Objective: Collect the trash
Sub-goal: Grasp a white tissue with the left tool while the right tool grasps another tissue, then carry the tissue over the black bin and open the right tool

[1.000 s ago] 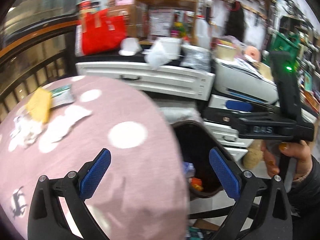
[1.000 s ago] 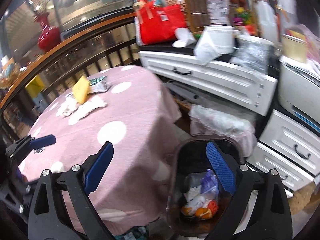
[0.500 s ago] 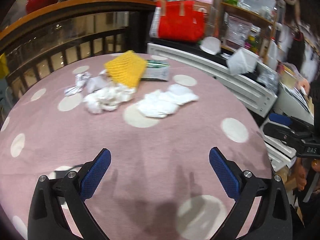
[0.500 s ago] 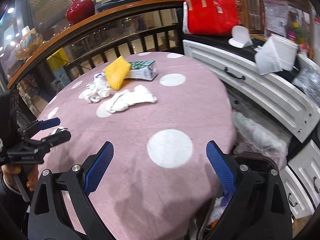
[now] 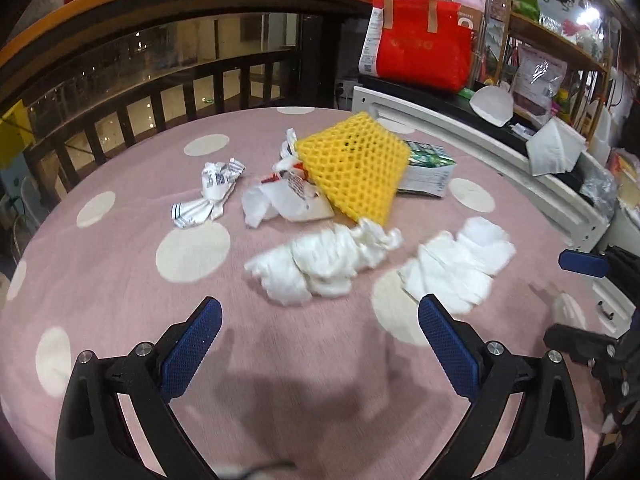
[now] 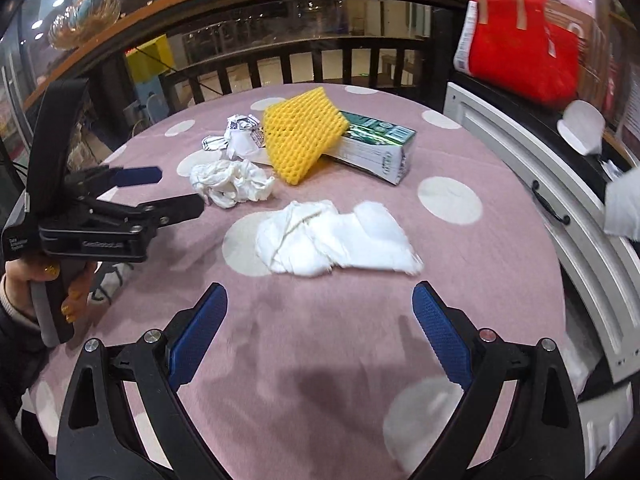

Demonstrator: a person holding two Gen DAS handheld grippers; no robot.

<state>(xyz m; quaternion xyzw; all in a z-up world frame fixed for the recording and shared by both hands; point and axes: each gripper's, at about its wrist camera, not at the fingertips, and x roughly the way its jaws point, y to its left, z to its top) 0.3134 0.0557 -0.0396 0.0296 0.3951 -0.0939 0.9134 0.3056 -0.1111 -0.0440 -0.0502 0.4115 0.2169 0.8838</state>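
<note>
Left wrist view: left gripper (image 5: 320, 320) jaws spread, empty, above pink dotted table (image 5: 280, 360). At 12 o'clock: crumpled tissue (image 5: 324, 262); beyond, yellow foam net (image 5: 354, 168); flat tissue (image 5: 456, 266) at 1 o'clock.

Right wrist view: right gripper (image 6: 320, 308) jaws spread, empty. Flat tissue (image 6: 336, 238) at 12 o'clock; green carton (image 6: 374, 146) beyond, under the net (image 6: 300, 134).

We look down and forward from just above the near edge of the pink dotted tabletop (image 5: 280, 360) in both wrist views, toward the far railing (image 5: 160, 92). We share the yellow foam net (image 5: 352, 168) and white tissues (image 6: 336, 240) mid-table; our right view also catches the left gripper (image 6: 160, 196) at its left edge.
</note>
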